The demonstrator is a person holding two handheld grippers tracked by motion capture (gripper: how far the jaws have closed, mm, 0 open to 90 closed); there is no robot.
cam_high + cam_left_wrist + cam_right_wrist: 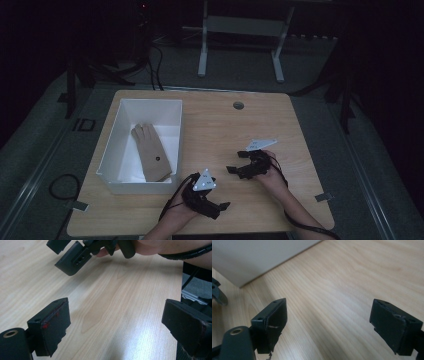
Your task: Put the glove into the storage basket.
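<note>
From the high view, I hold the left gripper (pixel 220 206) low over the near edge of the wooden table (pixel 225 130), and the right gripper (pixel 237 169) just ahead of it, nearer the table's middle. Both point roughly toward each other across a short gap of bare wood.

In the left gripper view, my left gripper (pixel 115 322) has its jaws spread wide, with nothing between them except table surface. Beyond the jaw tips, well ahead and slightly to the left, I see the right gripper (pixel 72 258) with part of the hand (pixel 150 246) that carries it; the two grippers are apart, not touching.

In the right gripper view, my right gripper (pixel 328 322) is likewise wide open and grips nothing. Ahead of its left jaw stands the outer wall of the white box (pixel 257 257), near but clear of the jaw tips.

The high view places the white box (pixel 107 162) to the far side of the left gripper. A tan glove (pixel 150 152) lies flat on the box floor, fingers pointing away from me, cuff toward the near wall. The glove is well apart from both sets of jaws, and the box wall stands between it and them.
</note>
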